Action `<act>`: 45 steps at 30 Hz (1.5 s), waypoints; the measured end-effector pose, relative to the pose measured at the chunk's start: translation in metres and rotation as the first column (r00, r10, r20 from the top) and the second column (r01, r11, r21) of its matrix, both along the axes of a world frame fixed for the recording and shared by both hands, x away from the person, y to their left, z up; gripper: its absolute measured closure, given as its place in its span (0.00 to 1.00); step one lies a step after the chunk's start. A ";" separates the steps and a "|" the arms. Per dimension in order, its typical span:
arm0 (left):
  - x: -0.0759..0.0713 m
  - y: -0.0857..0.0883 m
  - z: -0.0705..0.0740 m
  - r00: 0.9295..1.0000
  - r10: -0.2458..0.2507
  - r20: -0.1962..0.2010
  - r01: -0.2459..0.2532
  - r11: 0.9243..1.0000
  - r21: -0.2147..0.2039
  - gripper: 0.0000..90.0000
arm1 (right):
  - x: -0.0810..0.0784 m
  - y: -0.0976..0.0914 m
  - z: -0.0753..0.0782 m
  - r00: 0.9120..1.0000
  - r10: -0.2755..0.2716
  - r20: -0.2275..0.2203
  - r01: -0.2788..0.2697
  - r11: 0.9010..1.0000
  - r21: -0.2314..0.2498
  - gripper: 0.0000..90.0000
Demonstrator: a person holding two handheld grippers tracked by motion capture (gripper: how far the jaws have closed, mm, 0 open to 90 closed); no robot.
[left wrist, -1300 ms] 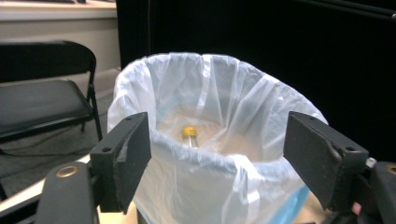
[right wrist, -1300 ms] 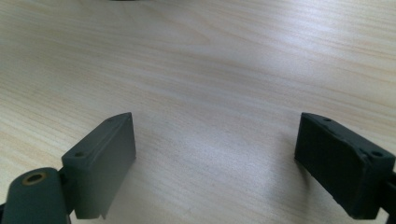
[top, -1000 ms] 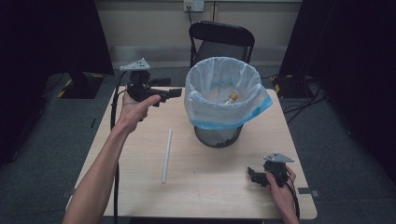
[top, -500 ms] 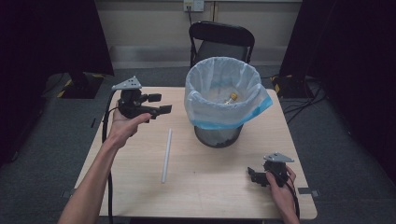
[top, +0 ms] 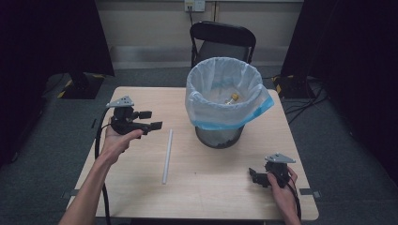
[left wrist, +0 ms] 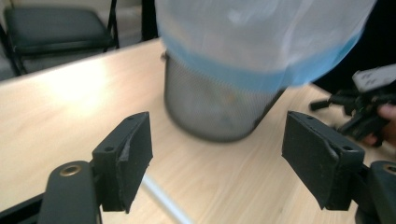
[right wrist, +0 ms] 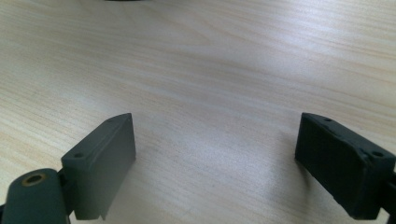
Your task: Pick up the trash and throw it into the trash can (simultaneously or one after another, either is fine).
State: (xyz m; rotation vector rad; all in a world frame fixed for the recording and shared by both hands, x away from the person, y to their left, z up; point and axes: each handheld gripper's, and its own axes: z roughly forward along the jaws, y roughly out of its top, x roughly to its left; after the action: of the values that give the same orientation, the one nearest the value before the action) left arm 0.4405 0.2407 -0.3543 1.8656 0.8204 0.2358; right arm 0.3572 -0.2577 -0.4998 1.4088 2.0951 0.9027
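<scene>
Holding one small yellowish item [top: 232,98], bag-lined wire bin [top: 220,136] stands upright.

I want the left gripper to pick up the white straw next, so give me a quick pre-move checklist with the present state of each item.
1. Left gripper open: ok, its fingers stand wide apart with nothing between them.
2. Thin white straw free to grasp: ok, it lies flat on the light wooden table, with nothing touching it.
3. Straw apart from the black mesh bin with the white and blue liner: ok, bare table lies between them.
4. Right gripper out of the way: ok, it sits near the table's near right corner, open.
5. Fingers lined up across the straw: cannot tell.
</scene>
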 end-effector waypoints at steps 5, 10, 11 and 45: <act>-0.009 0.004 -0.018 1.000 -0.007 -0.029 0.007 1.000 0.022 0.30 | 0.000 0.000 0.000 1.000 0.000 0.000 0.000 1.000 0.000 0.13; -0.020 0.004 -0.038 0.998 -0.021 -0.066 0.025 0.998 0.062 0.30 | 0.000 0.000 0.000 1.000 0.000 0.000 0.000 1.000 0.000 0.13; -0.023 0.004 -0.042 0.997 -0.015 -0.072 0.020 0.998 0.067 0.31 | 0.000 0.000 0.000 1.000 -0.002 -0.002 0.002 1.000 0.001 0.12; -0.056 -0.038 -0.132 0.987 0.017 -0.161 0.033 0.953 0.300 0.59 | 0.000 0.000 0.000 1.000 -0.002 0.000 0.002 1.000 0.000 0.12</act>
State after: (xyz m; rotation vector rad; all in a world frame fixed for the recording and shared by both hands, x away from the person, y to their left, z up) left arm 0.3848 0.2024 -0.4863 2.1982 0.9277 0.2152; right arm 0.3576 -0.2577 -0.4998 1.4107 2.0938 0.9019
